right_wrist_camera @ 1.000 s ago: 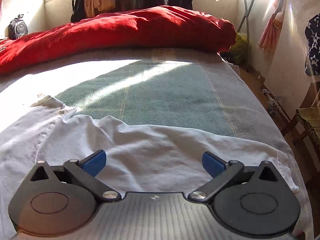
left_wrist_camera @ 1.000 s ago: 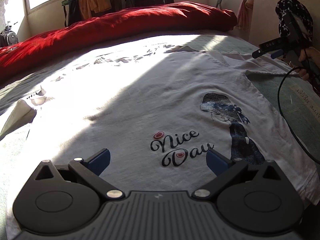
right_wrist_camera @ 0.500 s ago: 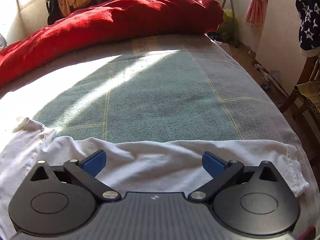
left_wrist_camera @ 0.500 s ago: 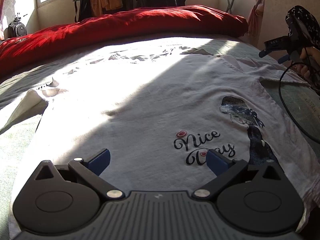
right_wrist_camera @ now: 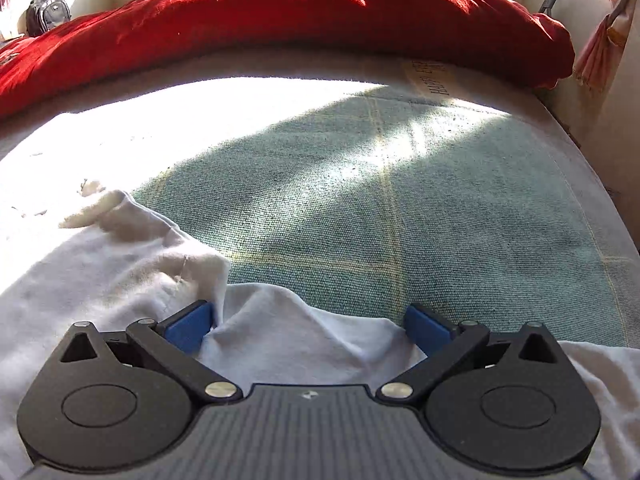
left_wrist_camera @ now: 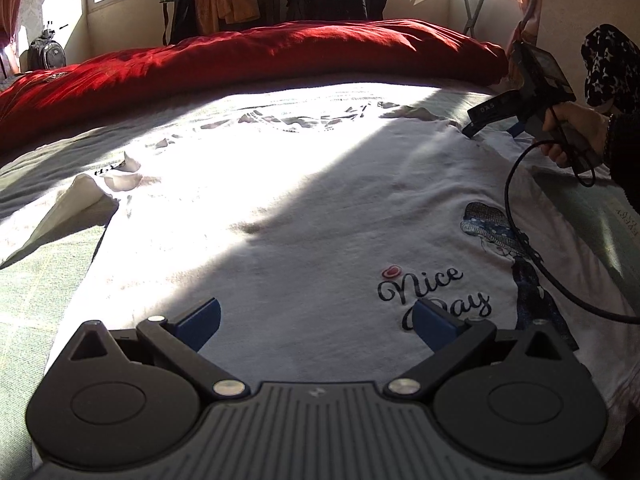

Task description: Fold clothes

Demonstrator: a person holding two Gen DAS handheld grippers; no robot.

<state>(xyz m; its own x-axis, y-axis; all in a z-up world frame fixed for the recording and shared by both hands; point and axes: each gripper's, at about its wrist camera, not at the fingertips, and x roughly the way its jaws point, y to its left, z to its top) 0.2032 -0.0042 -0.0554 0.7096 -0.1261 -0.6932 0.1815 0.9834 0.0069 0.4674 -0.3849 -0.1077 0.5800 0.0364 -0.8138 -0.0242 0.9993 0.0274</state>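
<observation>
— Lying flat on a green bedspread [right_wrist_camera: 420, 208] is a white T-shirt [left_wrist_camera: 304, 216] printed "Nice Day", front up, with a red duvet [left_wrist_camera: 256, 60] behind it.
— And the tongs?
— Left gripper [left_wrist_camera: 316, 318] hovers over the lower front, jaws spread wide, holding nothing. Right gripper [right_wrist_camera: 308, 322] is also wide open, its blue pads [right_wrist_camera: 188, 326] straddling a rumpled sleeve edge, unclamped

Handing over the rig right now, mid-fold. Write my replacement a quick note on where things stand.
Left gripper: open, empty, over the white T-shirt near its "Nice Day" print.
Right gripper: open, at the shirt's sleeve edge, cloth bunched between the jaws, not clamped.
Shirt lies flat, print up, on the green bed cover; red duvet behind.
Done: spread out. Left: every fold.
</observation>
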